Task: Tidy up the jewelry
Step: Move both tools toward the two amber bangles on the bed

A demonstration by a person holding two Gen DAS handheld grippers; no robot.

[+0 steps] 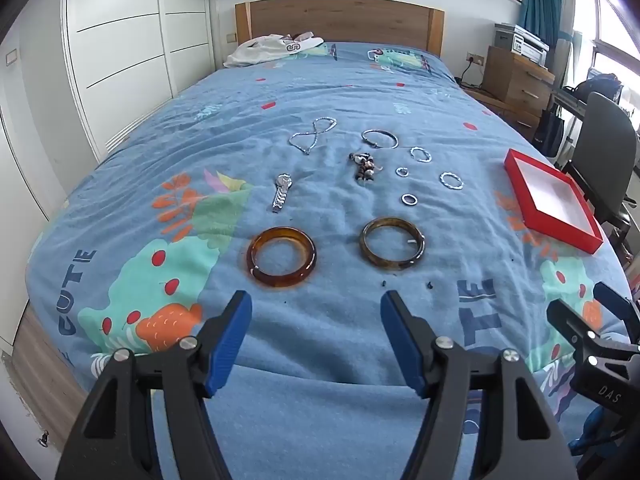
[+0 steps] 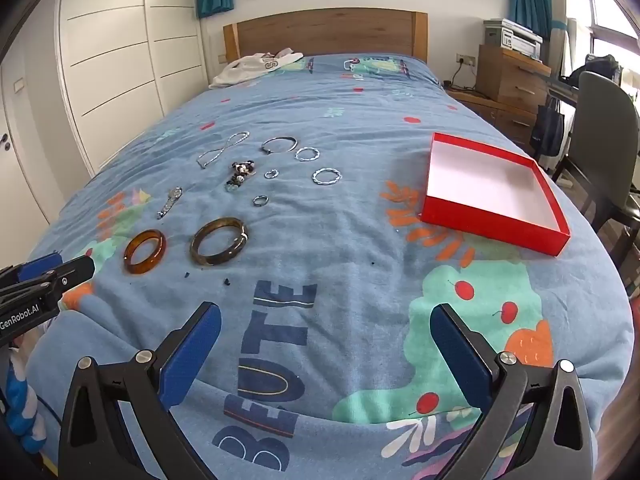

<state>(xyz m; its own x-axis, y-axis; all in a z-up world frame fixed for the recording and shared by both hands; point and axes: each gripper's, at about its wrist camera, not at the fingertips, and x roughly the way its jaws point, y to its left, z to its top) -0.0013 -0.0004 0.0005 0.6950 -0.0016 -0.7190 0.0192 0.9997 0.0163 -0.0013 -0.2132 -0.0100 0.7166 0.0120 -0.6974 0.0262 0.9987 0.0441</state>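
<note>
Jewelry lies spread on a blue bedspread: an amber bangle (image 1: 282, 257) (image 2: 145, 256), a mottled brown bangle (image 1: 392, 244) (image 2: 218, 241), a silver watch (image 1: 282, 192) (image 2: 169, 201), a silver chain necklace (image 1: 313, 134) (image 2: 222, 149), a beaded piece (image 1: 365, 166) (image 2: 241, 174), a thin silver bangle (image 1: 380, 138) (image 2: 280, 145) and several small silver rings (image 1: 451, 181) (image 2: 326, 176). A red shallow box (image 1: 554, 200) (image 2: 496, 194) lies at the right, with nothing in it. My left gripper (image 1: 316, 300) hovers open just short of the two bangles. My right gripper (image 2: 326, 312) is open over bare bedspread, short of the box.
A wooden headboard (image 1: 340, 20) ends the bed, with white clothing (image 1: 272, 50) beside it. White wardrobe doors (image 1: 120, 48) line the left. At the right stand a wooden drawer unit (image 1: 516, 80) with a printer and a grey chair (image 2: 608, 152). Small dark crumbs (image 1: 428, 284) dot the bedspread.
</note>
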